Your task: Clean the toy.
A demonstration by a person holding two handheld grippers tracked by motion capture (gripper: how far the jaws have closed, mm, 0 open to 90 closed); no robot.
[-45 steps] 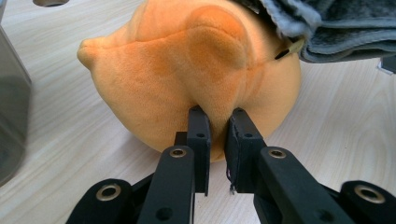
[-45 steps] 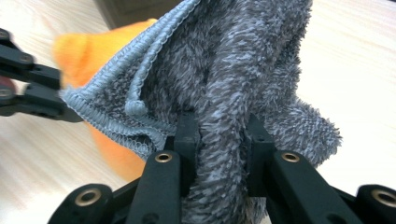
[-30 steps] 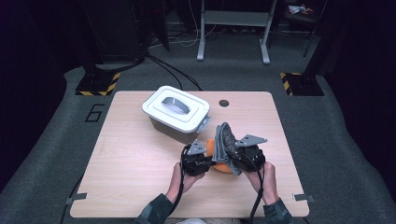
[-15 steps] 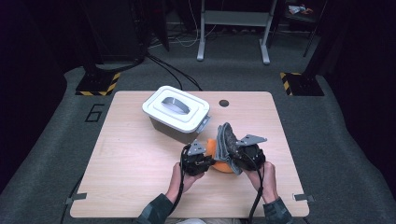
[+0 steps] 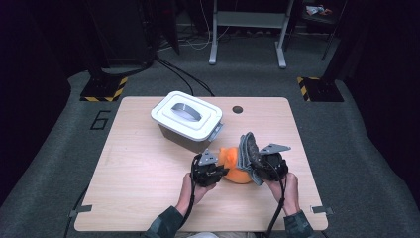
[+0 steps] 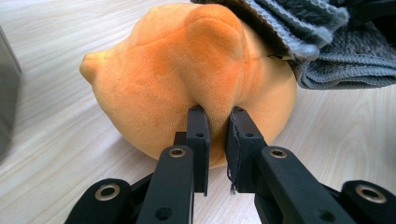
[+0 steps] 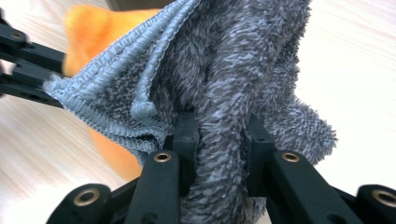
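1. Grippers: we count two, one in each of the person's hands, both low over the near half of the table (image 5: 148, 148) in the high view.
2. The left gripper (image 6: 215, 116) is clenched on a fold of the plush toy (image 6: 187, 79); in the left gripper view its two black jaws pinch a ridge of the orange fabric, with only a narrow gap between them.
3. The right gripper (image 7: 219, 126) is clenched on the towel (image 7: 233, 60); in the right gripper view a thick roll of grey pile stands squeezed between its two jaws.
4. We count one plush toy, orange and rounded. It rests on the wooden tabletop between the two grippers, just in front of the box (image 5: 187, 119).
5. We count one towel, grey, with a stitched hem. It stands up from the right gripper and leans against the right side of the toy, touching it.
6. We count one box, grey-sided with a white lid and a handle on top. It sits closed on the far half of the table, near the toy; whether the two touch we cannot tell.
7. We count one small dark round hole (image 5: 237, 109) in the tabletop, to the right of the box near the far edge.
8. We see two forearms in dark sleeves coming in from the near edge, and a cable trailing from each gripper.
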